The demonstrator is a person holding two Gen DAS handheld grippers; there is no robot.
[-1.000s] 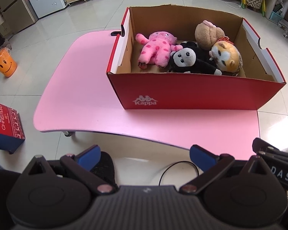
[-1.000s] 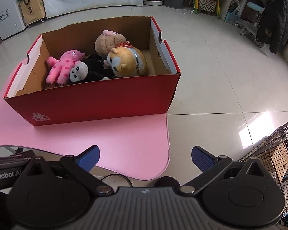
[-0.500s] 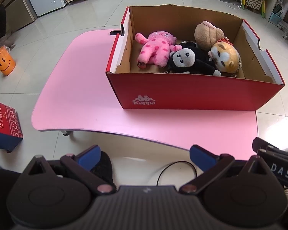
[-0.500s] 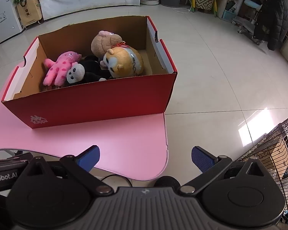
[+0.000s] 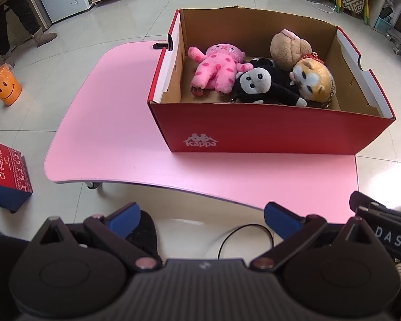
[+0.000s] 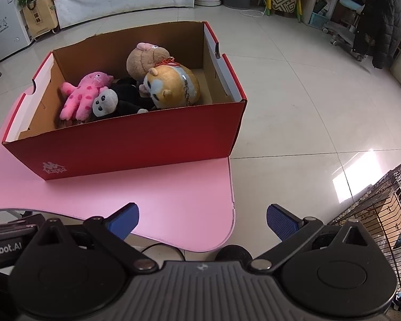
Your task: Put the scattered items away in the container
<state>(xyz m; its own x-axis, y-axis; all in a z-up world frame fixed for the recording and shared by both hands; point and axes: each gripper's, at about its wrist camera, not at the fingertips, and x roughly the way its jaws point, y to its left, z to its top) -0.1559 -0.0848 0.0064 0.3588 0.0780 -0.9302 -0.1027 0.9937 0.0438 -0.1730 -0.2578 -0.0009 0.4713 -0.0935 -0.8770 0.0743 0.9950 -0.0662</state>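
A red Kappa cardboard box (image 5: 267, 133) (image 6: 136, 147) stands on the pink low table (image 5: 107, 112) (image 6: 160, 198). Inside lie a pink spotted plush (image 5: 218, 69) (image 6: 84, 95), a black monkey plush (image 5: 262, 85) (image 6: 115, 103), a tan bear plush (image 5: 287, 48) (image 6: 147, 58) and an orange hamster plush (image 5: 311, 79) (image 6: 173, 85). My left gripper (image 5: 201, 216) is open and empty, held back from the table's front edge. My right gripper (image 6: 201, 218) is open and empty over the table's front right corner.
An orange smiley bucket (image 5: 4, 85) and a red Christmas box (image 5: 5, 174) stand on the floor at the left. A wire cage (image 6: 382, 214) is at the right. A black cable (image 5: 243, 238) lies on the floor below the table edge.
Both grippers have drifted slightly; the box sits a little lower and more to the left in both views. Jaws stay open.
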